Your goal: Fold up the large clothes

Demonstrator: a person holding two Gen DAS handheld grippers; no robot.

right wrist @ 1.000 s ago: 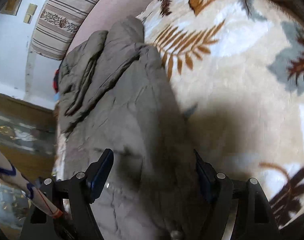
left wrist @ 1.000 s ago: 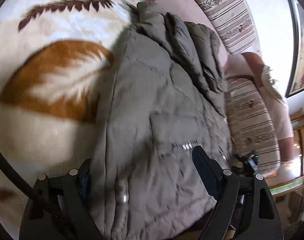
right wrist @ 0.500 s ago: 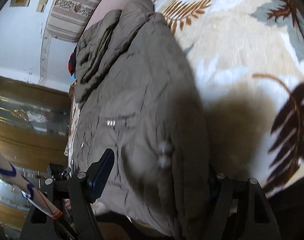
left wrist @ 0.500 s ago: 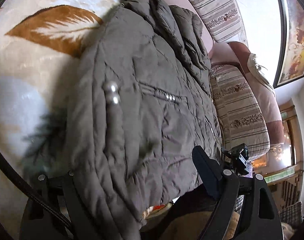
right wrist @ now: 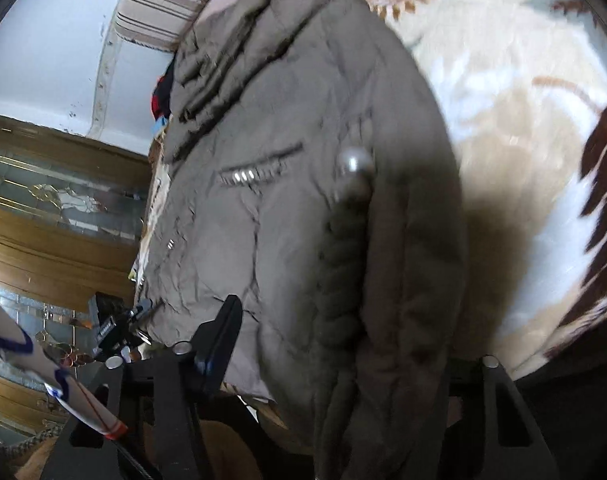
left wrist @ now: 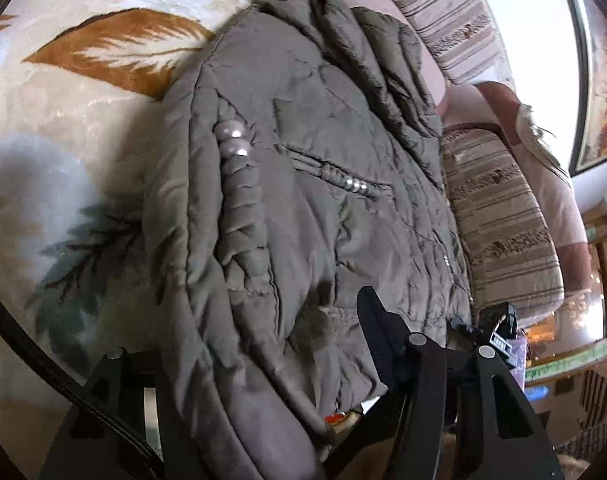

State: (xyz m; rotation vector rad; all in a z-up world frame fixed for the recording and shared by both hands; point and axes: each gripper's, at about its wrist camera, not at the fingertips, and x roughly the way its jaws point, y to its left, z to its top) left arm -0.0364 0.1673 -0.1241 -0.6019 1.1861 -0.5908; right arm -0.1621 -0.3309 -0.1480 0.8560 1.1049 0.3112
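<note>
Both tongs, left tongs [left wrist: 263, 364] and right tongs [right wrist: 343, 360], closing over padded jacket [left wrist: 323, 208] hem on leaf-print blanket [left wrist: 63, 120].

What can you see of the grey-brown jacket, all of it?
The jacket is a grey-brown puffy quilted one in matte, creased fabric, with pearl-like beads atop a braided trim, and a beaded pocket slit. It lies flat on the leaf-print blanket, collar end far. Its near hem sits between both grippers' closing jaws, left gripper and right gripper.
</note>
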